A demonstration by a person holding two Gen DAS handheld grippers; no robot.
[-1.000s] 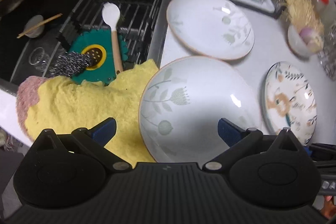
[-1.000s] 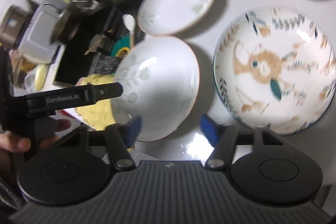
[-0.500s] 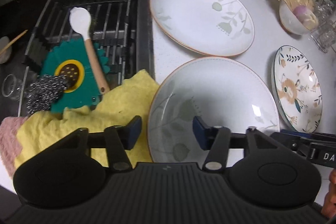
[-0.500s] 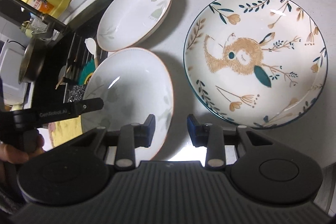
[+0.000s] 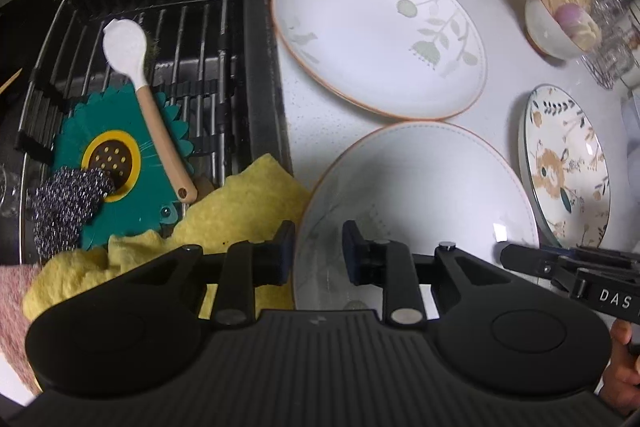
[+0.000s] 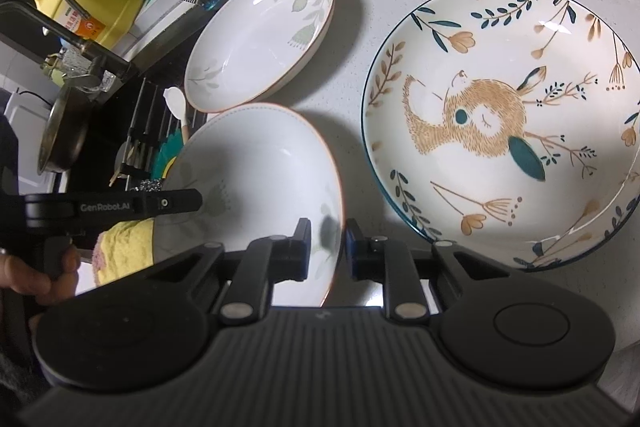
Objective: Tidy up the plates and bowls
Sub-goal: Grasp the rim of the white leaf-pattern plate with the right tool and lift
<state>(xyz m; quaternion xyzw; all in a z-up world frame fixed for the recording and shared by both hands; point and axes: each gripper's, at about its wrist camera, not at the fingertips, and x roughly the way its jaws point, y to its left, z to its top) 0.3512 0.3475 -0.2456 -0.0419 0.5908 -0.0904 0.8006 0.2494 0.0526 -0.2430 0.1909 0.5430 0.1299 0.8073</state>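
My left fingers [image 5: 318, 253] straddled the near-left rim of the white bowl [image 5: 420, 203] at the lower middle of the left wrist view, one pad outside over the yellow cloth [image 5: 240, 203] and one inside the bowl. They were narrowing on that rim, and I could not tell whether the pads had met it. My right fingers [image 6: 327, 249] straddled the same white bowl [image 6: 256, 187] on its opposite edge, low in the right wrist view, one pad inside and one outside above the white desk [image 6: 360, 39]. They too were closing, with small gaps showing on both sides of the rim. The bowl sat on the desk at the centre of both views, its left edge over the yellow cloth beside the dark sink [image 5: 160, 27]. Just above it in the frame lay a second white dish with a leaf pattern [image 5: 380, 31], their rims nearly touching. To the right stood the rabbit-patterned plate [image 6: 508, 131], close to the bowl but apart from it. In the sink, at the left of the left wrist view, a white spoon with a tan handle [image 5: 148, 95] rested across a green drain mat [image 5: 120, 163], next to a steel scourer [image 5: 68, 207].
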